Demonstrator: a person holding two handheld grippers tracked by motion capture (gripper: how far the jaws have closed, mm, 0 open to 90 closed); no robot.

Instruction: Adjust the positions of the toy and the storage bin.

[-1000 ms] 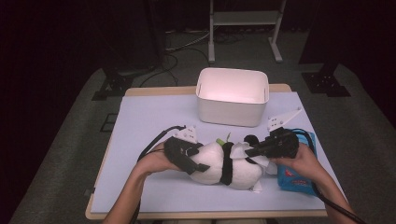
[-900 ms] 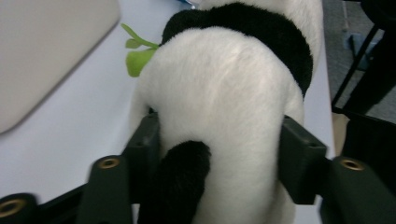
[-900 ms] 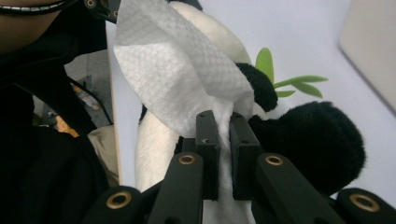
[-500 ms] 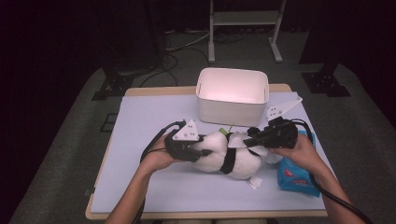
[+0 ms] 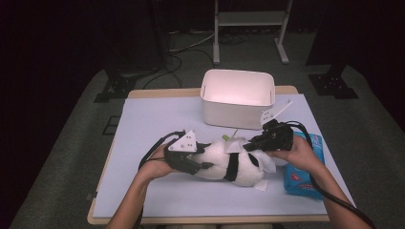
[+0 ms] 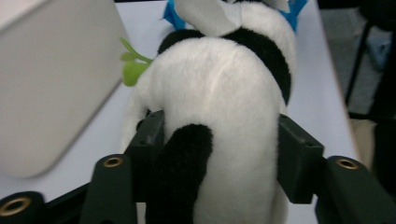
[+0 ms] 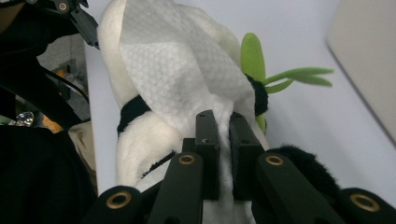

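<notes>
A black-and-white panda plush lies on its side on the pale table sheet. My left gripper grips its rear end. In the left gripper view the pads press on both flanks of the plush; the jaws have just been opening a little with the plush still between them. My right gripper is shut on a white wipe draped over the plush's head end, its tips pinching the sheet. A green sprout sticks out of the plush's head.
A white bin stands at the back of the table, just behind the plush. A blue wipe pack lies at the right, under the right hand. Cables trail from both grippers toward the front edge.
The right gripper with the wipe has shifted slightly back toward the bin, over the plush's head. The left hand has stayed in place on the plush.
</notes>
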